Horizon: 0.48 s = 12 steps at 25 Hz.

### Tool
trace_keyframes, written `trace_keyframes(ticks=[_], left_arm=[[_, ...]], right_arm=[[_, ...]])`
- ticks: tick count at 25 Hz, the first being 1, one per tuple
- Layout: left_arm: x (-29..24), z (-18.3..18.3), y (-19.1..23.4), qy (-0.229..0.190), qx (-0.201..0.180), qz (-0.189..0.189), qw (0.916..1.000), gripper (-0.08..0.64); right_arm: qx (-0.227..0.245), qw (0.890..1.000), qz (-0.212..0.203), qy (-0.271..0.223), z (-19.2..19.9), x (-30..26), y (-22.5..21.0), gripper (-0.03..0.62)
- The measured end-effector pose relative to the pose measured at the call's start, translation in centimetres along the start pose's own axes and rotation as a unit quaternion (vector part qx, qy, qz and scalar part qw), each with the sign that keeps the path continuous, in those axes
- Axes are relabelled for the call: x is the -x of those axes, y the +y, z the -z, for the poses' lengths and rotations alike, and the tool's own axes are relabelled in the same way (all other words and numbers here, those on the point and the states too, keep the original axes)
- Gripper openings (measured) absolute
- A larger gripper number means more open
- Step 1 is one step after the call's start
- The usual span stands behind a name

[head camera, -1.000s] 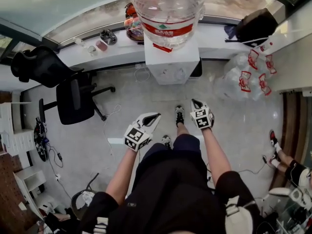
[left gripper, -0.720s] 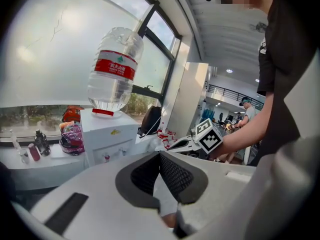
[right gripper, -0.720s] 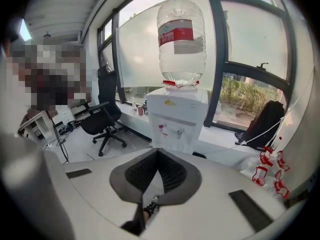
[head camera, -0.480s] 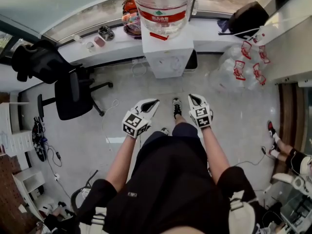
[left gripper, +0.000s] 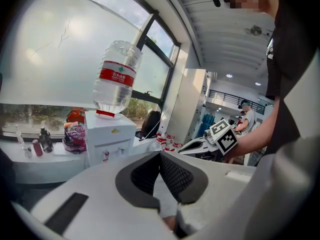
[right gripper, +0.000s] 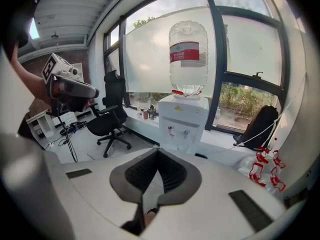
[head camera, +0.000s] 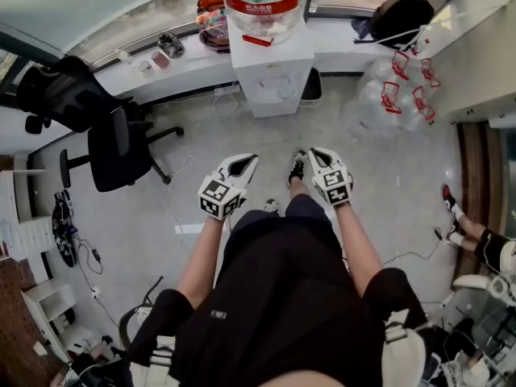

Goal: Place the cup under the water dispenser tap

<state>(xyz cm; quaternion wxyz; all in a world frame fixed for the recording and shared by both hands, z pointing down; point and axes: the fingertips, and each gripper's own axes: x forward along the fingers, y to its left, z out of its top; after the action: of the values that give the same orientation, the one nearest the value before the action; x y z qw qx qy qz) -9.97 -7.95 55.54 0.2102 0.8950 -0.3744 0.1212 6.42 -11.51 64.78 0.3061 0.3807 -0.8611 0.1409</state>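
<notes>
White water dispenser stands upright, bottle neck-down, red label unreadable; left gripper and right gripper fingers closed, empty.

pale grey floor; a black chair stands near a long white worktop under big frosted windows, bright daylight coming through.

Open floor ahead to the water dispenser; office chair left, jugs right
</notes>
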Motion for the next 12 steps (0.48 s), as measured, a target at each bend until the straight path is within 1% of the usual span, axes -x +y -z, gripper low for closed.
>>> trace_keyframes(ticks=[5,12], left_arm=[[2.0,0.5,-1.0,0.006,-0.015,-0.003,0.9999,0.0],[3.4,0.9,-0.6,0.003,-0.009,-0.015,0.9998,0.0]], right_arm=[[0.004,1.0,-0.003,-0.008,-0.6,1.2,1.5,-0.005],[0.009,1.0,0.0,-0.02,-0.7,2.1,2.6,-0.005]])
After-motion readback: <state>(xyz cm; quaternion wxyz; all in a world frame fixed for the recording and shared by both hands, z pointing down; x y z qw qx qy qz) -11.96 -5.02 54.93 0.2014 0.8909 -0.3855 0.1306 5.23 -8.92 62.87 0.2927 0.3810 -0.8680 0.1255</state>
